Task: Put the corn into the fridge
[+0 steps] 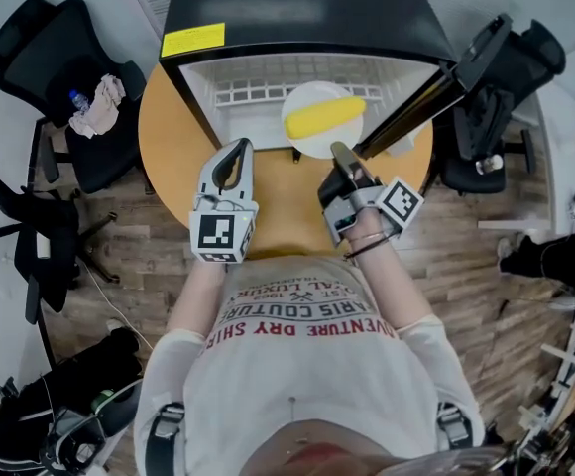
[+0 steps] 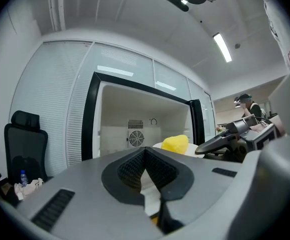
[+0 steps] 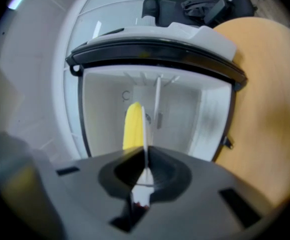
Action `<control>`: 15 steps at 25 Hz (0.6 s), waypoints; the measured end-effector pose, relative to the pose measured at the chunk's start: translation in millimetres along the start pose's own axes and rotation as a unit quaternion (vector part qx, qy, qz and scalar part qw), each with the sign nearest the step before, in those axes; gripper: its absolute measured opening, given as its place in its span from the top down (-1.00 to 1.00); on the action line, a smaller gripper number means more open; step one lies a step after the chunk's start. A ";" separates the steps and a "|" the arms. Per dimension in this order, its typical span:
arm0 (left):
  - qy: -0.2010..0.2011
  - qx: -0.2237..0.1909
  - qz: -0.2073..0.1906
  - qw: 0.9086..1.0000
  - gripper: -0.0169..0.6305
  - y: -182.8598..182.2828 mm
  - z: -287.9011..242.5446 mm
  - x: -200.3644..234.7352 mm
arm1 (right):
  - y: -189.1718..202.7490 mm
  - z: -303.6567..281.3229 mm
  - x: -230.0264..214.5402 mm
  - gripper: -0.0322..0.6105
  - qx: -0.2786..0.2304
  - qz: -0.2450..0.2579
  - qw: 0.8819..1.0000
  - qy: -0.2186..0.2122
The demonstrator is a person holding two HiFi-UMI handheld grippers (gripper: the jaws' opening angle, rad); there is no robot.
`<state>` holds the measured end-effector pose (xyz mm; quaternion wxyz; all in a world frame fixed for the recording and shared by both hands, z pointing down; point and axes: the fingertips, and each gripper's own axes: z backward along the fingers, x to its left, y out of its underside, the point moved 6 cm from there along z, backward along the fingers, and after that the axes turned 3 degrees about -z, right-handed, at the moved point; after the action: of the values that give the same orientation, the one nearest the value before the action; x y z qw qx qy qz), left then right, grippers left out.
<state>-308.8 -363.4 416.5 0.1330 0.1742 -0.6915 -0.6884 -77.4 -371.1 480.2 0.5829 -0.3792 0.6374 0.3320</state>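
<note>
My right gripper (image 1: 340,152) pinches the plate (image 1: 305,95) by its rim, so the corn (image 1: 324,117) lies flat on it at the open fridge (image 1: 297,8). My left gripper (image 1: 235,150) is closed, empty.

The shirt (image 1: 307,315) shows, upside down, "ARIS COUTURE" and "VENTURE DRY SHI"; the fridge (image 1: 297,3) sticker (image 1: 192,40) is unreadable.

A round wooden table (image 1: 164,132) stands on a wood-plank floor (image 1: 466,276), with a black office chair (image 1: 55,58) off its left edge and a second black chair (image 1: 511,77) off its right edge. White panelled walls (image 2: 60,94) rise to a white ceiling (image 2: 135,24) lit by a strip light (image 2: 222,47).
</note>
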 end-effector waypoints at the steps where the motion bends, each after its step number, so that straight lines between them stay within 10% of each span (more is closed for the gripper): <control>1: 0.003 0.000 0.001 1.000 0.87 0.7 -2.0 3.2 | -0.2 -4.1 1.6 0.79 -0.005 -0.001 1.000 0.002; 15: 0.012 0.013 0.013 1.000 0.87 16.3 -20.4 26.0 | -9.1 -61.8 11.7 0.78 -0.033 -0.009 0.999 0.016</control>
<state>-324.7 -393.1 431.7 0.1478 0.1750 -0.7010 -0.6754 -100.3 -430.2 474.9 0.5625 -0.4089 0.6323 0.3415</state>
